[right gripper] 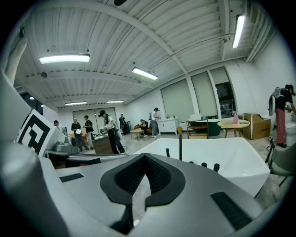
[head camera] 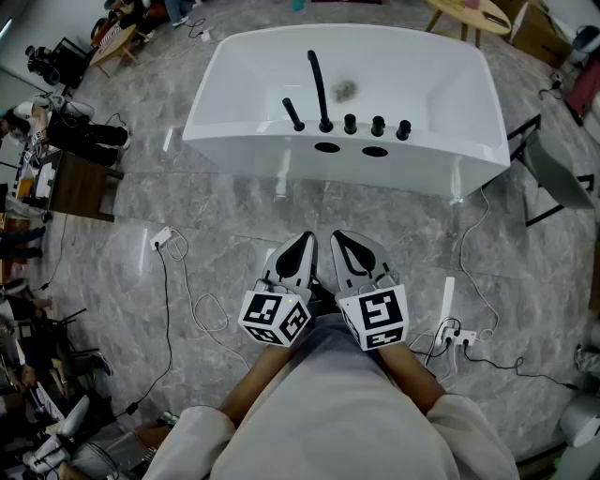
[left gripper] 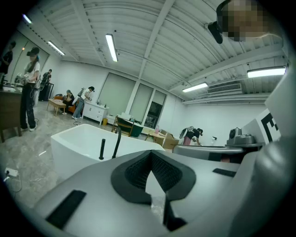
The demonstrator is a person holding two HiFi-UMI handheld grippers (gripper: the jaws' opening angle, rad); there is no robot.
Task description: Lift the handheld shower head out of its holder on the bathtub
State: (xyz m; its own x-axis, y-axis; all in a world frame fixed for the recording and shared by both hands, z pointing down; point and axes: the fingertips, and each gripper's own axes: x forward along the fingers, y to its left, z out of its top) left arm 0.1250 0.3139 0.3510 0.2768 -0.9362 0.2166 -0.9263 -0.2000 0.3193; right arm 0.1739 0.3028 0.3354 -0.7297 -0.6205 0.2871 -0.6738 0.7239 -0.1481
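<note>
The white bathtub (head camera: 281, 141) stands on the grey floor ahead of me. On its near rim, the black handheld shower head (head camera: 292, 114) sits slanted in its holder, left of the tall curved spout (head camera: 319, 89) and three black knobs (head camera: 377, 125). My left gripper (head camera: 296, 255) and right gripper (head camera: 351, 255) are held side by side close to my body, well short of the tub, both shut and empty. The left gripper view has the shower head (left gripper: 101, 149) far beyond the shut gripper (left gripper: 154, 183). It also stands far off (right gripper: 167, 152) past the right gripper (right gripper: 138, 194).
Cables and power strips (head camera: 161, 239) (head camera: 459, 335) lie on the floor between me and the tub. A black-framed chair (head camera: 553, 173) stands right of the tub, a wooden table (head camera: 469, 11) behind it. Desks and gear line the left wall; several people (right gripper: 108, 132) stand further off.
</note>
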